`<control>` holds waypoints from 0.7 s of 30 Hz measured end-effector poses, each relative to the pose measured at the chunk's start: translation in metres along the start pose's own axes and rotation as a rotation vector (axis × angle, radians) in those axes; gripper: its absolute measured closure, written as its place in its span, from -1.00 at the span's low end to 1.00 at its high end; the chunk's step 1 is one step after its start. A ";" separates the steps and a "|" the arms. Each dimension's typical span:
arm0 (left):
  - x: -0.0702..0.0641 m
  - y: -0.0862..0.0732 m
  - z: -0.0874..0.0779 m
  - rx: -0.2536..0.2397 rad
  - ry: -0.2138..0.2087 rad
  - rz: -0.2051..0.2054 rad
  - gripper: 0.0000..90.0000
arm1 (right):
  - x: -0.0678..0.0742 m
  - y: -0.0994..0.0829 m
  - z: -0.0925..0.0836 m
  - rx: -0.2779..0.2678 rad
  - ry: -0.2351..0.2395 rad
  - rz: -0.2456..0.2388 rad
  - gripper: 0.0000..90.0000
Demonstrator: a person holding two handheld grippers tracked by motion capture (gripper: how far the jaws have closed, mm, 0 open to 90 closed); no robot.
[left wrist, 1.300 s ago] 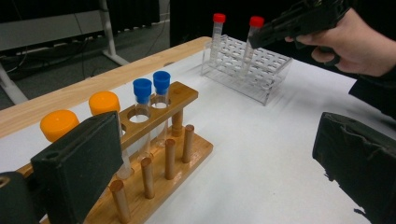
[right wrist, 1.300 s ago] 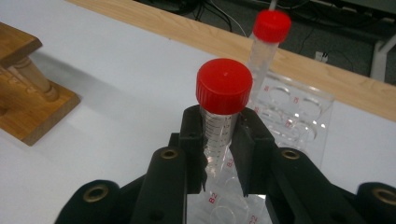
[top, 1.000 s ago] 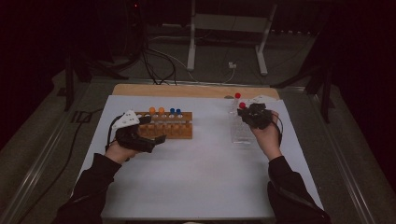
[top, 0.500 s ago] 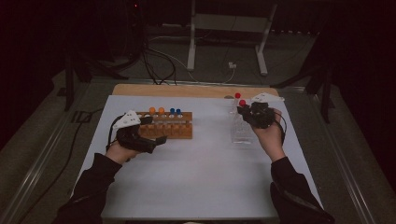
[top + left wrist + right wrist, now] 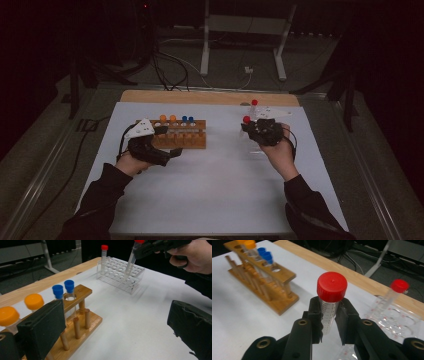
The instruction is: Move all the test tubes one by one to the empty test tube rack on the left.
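My right gripper [image 5: 256, 129] [image 5: 329, 315] is shut on a clear red-capped tube [image 5: 331, 287] [image 5: 246, 120], gripped just below the cap. In the left gripper view this held tube [image 5: 130, 262] hangs tilted, with its tip over the clear plastic rack [image 5: 120, 273] [image 5: 392, 320]. A second red-capped tube [image 5: 254, 103] [image 5: 104, 252] [image 5: 398, 287] stands in that rack's far end. My left gripper [image 5: 169, 141] [image 5: 116, 332] is open beside the wooden rack [image 5: 186, 141] [image 5: 82, 315] [image 5: 269, 280], with nothing between its pads. The wooden rack holds two orange-capped tubes [image 5: 168, 119] and two blue-capped tubes [image 5: 187, 120].
A white mat [image 5: 215, 195] covers the table, with a bare wooden strip [image 5: 200, 96] along the far edge. Cables [image 5: 165, 65] and a stand's legs [image 5: 205, 55] lie on the floor behind. Open mat lies between the two racks.
The right gripper has carried its red-capped tube a little to the left and toward the person, away from the standing tube. The left gripper has stayed put.
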State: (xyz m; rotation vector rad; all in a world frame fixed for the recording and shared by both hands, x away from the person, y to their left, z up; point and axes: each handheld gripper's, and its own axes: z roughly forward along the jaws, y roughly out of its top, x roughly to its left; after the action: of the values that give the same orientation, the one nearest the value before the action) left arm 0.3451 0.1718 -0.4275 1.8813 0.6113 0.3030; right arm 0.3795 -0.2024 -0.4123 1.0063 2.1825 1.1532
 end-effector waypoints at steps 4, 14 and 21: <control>-0.002 0.002 0.003 0.006 -0.017 0.000 -0.94 | 0.010 -0.002 -0.001 0.001 0.031 -0.016 0.65; -0.011 0.009 0.012 0.012 -0.055 0.025 -0.94 | 0.035 -0.011 0.004 0.029 0.107 -0.062 0.65; -0.019 0.014 0.020 0.013 -0.098 0.034 -0.94 | 0.050 -0.015 0.006 0.039 0.151 -0.081 0.65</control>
State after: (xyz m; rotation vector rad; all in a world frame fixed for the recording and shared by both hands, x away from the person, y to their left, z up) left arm 0.3427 0.1414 -0.4207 1.9081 0.5169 0.2279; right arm 0.3470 -0.1663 -0.4316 0.8629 2.3491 1.1882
